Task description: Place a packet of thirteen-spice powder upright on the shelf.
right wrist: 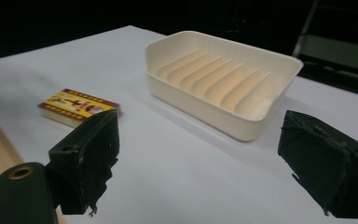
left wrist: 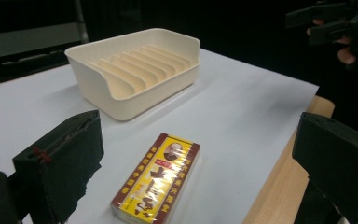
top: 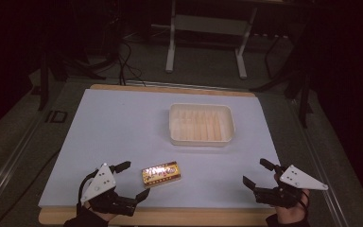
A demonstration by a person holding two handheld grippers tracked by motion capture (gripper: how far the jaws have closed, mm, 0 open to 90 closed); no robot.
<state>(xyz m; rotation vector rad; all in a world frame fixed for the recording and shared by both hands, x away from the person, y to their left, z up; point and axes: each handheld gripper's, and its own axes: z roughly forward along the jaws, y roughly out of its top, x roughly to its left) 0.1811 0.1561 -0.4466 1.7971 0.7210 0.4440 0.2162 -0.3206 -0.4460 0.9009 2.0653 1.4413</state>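
At the near edge of the table, the left gripper (top: 133,179) sat low over the white sheet (top: 123,132), its two black jaws spread wide with nothing between them, and the person's hand (top: 92,213) came in behind it from the bottom of the high view. Just to its right lay a small yellow and red box (top: 161,173), flat on the sheet and slightly askew, close to the front wooden edge (top: 170,216) of the table; in the left gripper view the box (left wrist: 158,179) lay on the sheet between and just ahead of the open jaws, not touched by either, its glossy wrapper catching light. On the other side, well apart from the box, the right gripper (top: 259,172) hovered near the front right corner of the sheet, its jaws likewise parted wide and holding nothing, with the grey three-cornered plate (top: 302,178) on top. In the right gripper view the box (right wrist: 78,107) showed off to the left beyond the left jaw. Farther back, right of the table's middle, stood a cream ribbed tray (top: 175,124), empty, its ridges running front to back; both gripper views showed this tray (left wrist: 98,79) resting directly on the sheet. Beyond the table the room was dark, with a white metal frame (top: 171,47) on the floor.
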